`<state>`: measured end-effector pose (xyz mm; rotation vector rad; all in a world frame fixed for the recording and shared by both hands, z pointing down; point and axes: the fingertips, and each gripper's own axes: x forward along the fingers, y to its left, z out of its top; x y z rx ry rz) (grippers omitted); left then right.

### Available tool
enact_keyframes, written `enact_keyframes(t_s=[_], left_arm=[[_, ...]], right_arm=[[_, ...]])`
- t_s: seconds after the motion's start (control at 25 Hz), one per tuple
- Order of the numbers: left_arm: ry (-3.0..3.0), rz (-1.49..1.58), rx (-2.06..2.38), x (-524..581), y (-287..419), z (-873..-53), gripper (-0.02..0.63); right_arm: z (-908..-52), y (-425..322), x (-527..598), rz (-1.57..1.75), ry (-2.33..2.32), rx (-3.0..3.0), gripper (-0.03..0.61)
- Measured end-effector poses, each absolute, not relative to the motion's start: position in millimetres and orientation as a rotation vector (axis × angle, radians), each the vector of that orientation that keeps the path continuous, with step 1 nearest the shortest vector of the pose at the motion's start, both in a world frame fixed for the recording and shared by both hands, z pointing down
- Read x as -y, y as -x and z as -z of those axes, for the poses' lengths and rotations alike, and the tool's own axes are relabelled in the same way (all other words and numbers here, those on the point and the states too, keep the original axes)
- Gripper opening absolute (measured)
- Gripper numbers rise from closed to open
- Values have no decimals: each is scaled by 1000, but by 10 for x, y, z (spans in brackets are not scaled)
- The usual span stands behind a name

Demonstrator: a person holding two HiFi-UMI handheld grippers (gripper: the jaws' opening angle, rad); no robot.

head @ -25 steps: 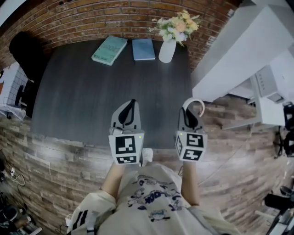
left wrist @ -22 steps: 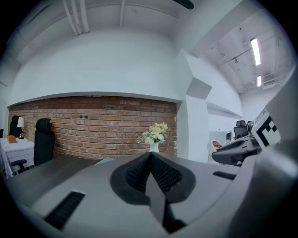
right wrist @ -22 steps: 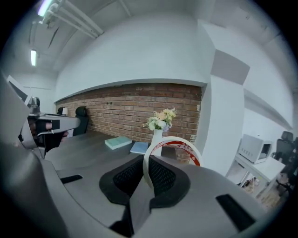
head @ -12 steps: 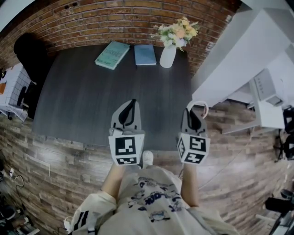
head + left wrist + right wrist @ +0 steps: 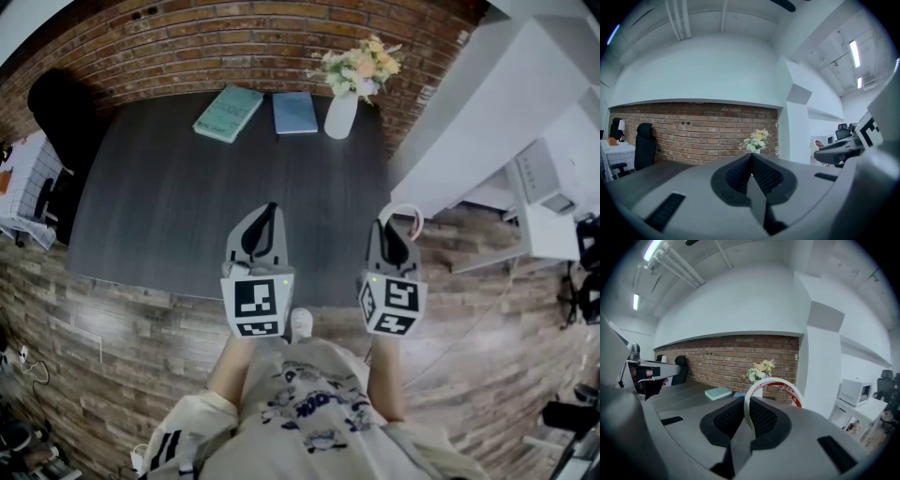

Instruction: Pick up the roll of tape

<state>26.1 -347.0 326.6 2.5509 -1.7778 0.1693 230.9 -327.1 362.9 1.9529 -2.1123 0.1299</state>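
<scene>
Since right gripper (image 5: 746, 405) fingers clamp roll of tape (image 5: 774, 381) clear of bench (image 5: 169, 187), pickup looks done; left gripper (image 5: 751, 158) fingers together

Cream printed T-shirt (image 5: 305, 403); grey left gripper (image 5: 272, 209) (black-and-white marker cube (image 5: 256, 306)).

right gripper (image 5: 388, 227), roll of tape (image 5: 405, 207), raised slightly

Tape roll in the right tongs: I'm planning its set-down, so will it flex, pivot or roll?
The tape roll is a thin ring, so probably light and squashable. The right tongs pinch just one wall, so it might pivot. Set on edge, it would likely roll.
</scene>
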Motion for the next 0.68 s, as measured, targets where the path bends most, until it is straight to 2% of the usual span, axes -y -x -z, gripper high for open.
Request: enact_keyframes(t_s=[0.68], left_arm=[[-2542,-165,1788,3428,-219,-3272,3]], right_arm=[[-3622,-2281,3225,-122,-1943,2118,37]])
